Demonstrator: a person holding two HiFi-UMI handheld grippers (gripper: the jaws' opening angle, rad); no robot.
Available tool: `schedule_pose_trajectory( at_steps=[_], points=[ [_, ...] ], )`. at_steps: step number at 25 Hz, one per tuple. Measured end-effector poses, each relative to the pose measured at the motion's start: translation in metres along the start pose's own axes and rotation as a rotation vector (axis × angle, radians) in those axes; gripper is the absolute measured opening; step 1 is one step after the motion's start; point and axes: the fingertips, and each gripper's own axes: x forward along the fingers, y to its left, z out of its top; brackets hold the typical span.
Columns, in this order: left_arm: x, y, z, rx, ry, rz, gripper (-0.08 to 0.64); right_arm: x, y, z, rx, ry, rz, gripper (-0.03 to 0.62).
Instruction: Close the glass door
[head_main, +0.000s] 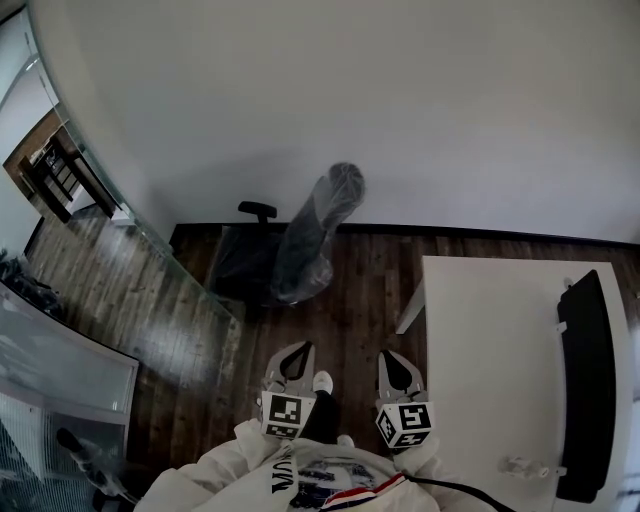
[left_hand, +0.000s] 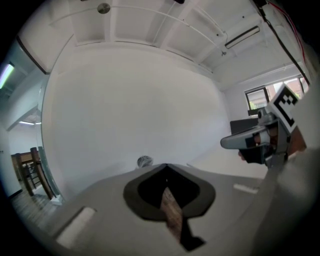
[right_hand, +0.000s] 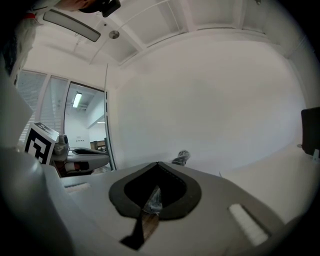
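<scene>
The glass door (head_main: 150, 275) is a tall clear panel that runs at a slant along the left, with its near edge by the wrapped chair. Its edge also shows in the left gripper view (left_hand: 43, 150) and as a frame in the right gripper view (right_hand: 107, 125). My left gripper (head_main: 302, 348) and right gripper (head_main: 388, 356) hang side by side close to my body, over the dark wood floor. Both point toward the white wall. Their jaws are shut with nothing between them (left_hand: 166, 165) (right_hand: 158, 163). Neither touches the door, which stands well to the left of them.
An office chair wrapped in plastic (head_main: 305, 240) stands ahead against the wall. A white table (head_main: 490, 340) with a black object (head_main: 585, 380) along its far side lies to the right. Beyond the glass are wooden furniture (head_main: 55, 170) and lighter floor.
</scene>
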Motion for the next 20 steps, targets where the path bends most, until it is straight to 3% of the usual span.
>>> schedule_pose_trajectory(
  at_steps=[7, 13, 20],
  points=[
    [0.05, 0.03, 0.001, -0.025, -0.004, 0.0, 0.003, 0.054, -0.012, 0.008, -0.031, 0.027, 0.007, 0.006],
    [0.081, 0.074, 0.0, -0.059, -0.032, 0.025, 0.003, 0.102, 0.0, 0.01, -0.094, 0.049, 0.035, 0.006],
    [0.116, 0.127, -0.001, -0.069, -0.037, 0.06, 0.003, 0.167, 0.013, 0.012, -0.098, 0.078, 0.077, 0.006]
  ],
)
